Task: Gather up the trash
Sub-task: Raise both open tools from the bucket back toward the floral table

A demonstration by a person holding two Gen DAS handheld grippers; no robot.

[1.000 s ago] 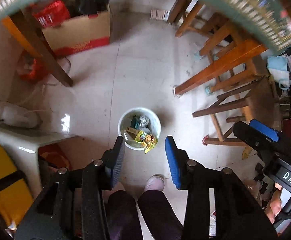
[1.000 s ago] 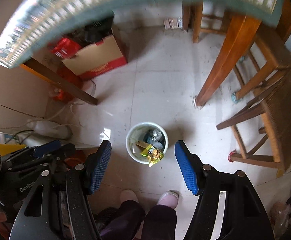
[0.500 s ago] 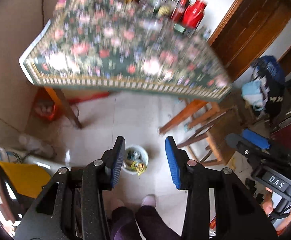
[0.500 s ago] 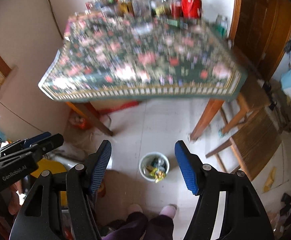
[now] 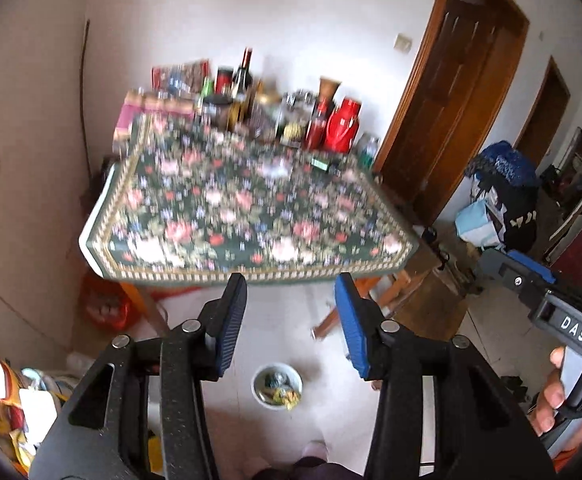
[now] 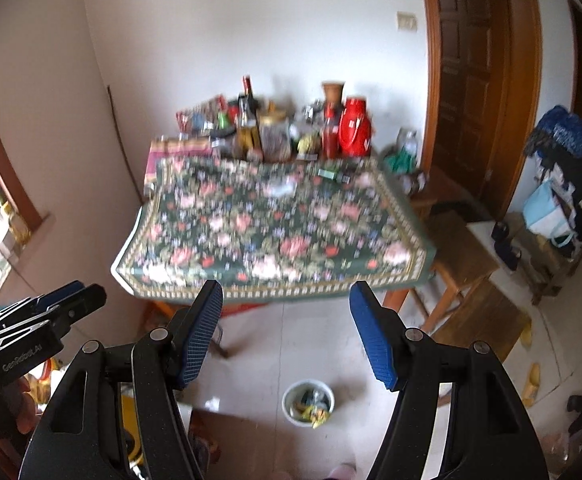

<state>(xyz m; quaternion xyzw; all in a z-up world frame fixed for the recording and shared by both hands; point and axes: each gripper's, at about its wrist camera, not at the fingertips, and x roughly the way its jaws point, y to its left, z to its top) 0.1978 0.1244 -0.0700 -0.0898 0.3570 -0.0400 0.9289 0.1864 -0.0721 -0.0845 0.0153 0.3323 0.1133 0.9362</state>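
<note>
Now both hand-held grippers, left (image 5: 289, 322) and right (image 6: 286, 330), part-open and empty, left just widened; bin (image 6: 308, 402) part-filled, next find trash on tabletop (image 6: 275, 232).

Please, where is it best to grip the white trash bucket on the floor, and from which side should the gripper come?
Probably the rim of the white trash bucket, from above. It stands upright with its mouth open, and the body looks too wide for the jaws. Choose the far edge: a yellow wrapper hangs over the near one.
</note>
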